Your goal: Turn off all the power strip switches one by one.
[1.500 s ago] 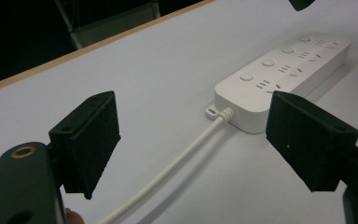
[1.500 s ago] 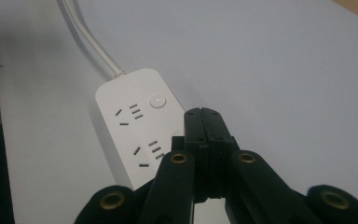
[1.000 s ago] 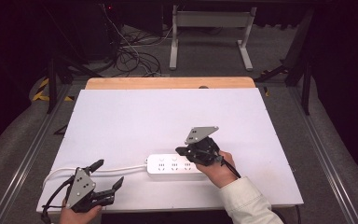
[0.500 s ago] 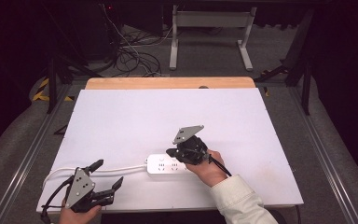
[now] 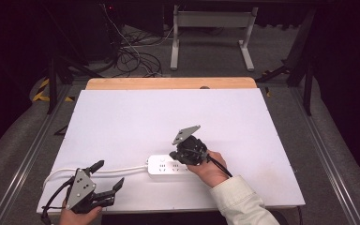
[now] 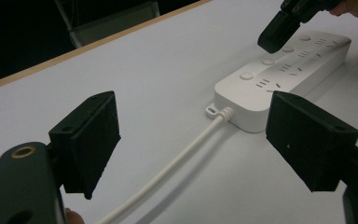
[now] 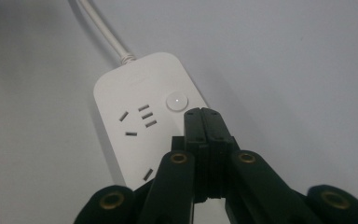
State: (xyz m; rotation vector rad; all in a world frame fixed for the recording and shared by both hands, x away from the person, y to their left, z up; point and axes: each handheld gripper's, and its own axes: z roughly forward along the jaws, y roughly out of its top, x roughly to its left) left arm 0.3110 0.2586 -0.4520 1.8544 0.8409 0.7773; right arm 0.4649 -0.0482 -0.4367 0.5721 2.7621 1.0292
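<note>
A white table top (image 5: 136,117) with a wooden far edge stands on grey floor in a dark room, cables (image 5: 131,56) and a white stand (image 5: 211,18) beyond it. The white power strip (image 5: 168,165) lies near the table's near edge, its cord (image 5: 98,169) trailing left. The right gripper (image 7: 202,112), jaws pressed together, points at the strip's buttons; its view shows a lit button (image 7: 176,101), while the left gripper (image 6: 191,140), at the near left corner, is spread and empty.

Lighting: even overhead light on the white table (image 5: 122,117); surroundings dark. Shadows: soft, short, beside the power strip (image 7: 140,121) and its cord (image 6: 177,163). Glare: none. Focus: near jaws in both gripper views soft; high view slightly grainy.
</note>
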